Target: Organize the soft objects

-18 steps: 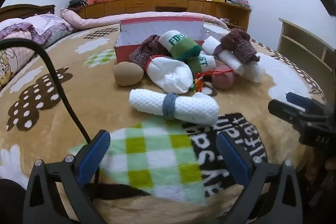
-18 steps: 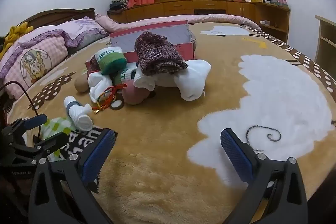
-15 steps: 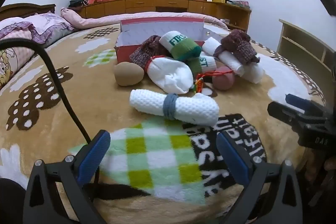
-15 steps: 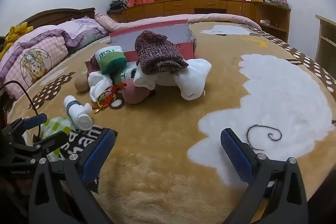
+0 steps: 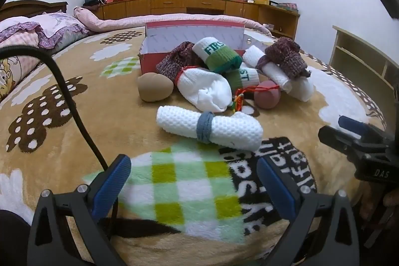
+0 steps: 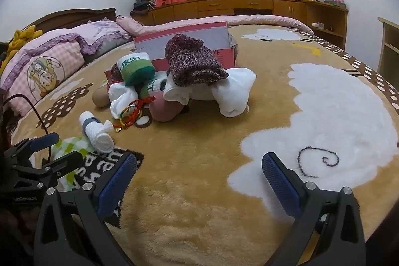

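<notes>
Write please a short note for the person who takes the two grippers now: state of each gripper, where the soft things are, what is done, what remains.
Left gripper: open, empty, low over the blanket.
Right gripper: open, empty, also over bare blanket.
Things: the white rolled towel with a blue band lies alone, nearest the left gripper. The rest (socks, knit pieces, two balls) sits heaped in front of the red box.
Done: nothing visibly sorted; the heap is outside the box.
Left: the whole pile. The towel looks like the easiest first pick.
</notes>
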Demonstrator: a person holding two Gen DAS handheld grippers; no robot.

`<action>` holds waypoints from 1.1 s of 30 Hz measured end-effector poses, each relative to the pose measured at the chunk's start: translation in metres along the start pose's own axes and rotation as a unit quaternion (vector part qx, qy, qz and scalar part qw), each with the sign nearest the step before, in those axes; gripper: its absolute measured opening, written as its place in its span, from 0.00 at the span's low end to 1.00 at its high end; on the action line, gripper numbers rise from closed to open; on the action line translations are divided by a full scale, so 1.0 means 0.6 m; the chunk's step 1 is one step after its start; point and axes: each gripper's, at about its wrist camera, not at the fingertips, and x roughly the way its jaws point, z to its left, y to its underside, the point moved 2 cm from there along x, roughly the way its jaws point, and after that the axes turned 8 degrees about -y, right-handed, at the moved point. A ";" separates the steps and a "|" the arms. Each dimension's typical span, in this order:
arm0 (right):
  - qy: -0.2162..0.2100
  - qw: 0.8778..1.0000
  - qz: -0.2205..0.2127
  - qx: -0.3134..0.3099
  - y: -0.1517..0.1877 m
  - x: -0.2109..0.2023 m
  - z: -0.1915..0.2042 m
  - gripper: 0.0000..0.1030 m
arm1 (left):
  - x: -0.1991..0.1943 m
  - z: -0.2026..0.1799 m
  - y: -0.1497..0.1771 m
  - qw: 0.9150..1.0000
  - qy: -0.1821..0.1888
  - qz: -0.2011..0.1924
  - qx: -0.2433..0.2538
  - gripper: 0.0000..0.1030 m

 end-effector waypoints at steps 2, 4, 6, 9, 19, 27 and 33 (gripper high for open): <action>0.000 1.000 0.000 0.000 -0.001 0.002 0.003 1.00 | 0.000 0.000 0.000 1.000 0.000 0.000 0.000 1.00; -0.001 1.000 0.001 -0.003 -0.002 0.003 0.000 1.00 | 0.000 0.000 0.000 1.000 0.000 0.000 0.000 1.00; -0.001 1.000 0.001 -0.004 -0.002 0.004 0.002 1.00 | 0.001 0.000 0.000 1.000 0.001 0.000 0.000 1.00; -0.003 1.000 0.001 -0.007 -0.003 0.003 0.003 1.00 | 0.000 0.001 0.000 1.000 0.001 0.000 -0.001 1.00; -0.009 1.000 -0.001 -0.008 -0.005 0.004 0.003 1.00 | 0.001 0.001 0.000 1.000 0.001 -0.003 -0.004 1.00; -0.010 1.000 -0.001 -0.009 -0.004 0.002 0.004 1.00 | 0.004 0.001 0.000 1.000 0.001 -0.001 -0.006 1.00; -0.011 1.000 -0.001 -0.008 -0.005 0.001 0.005 1.00 | 0.000 0.000 -0.001 1.000 0.003 -0.002 -0.006 1.00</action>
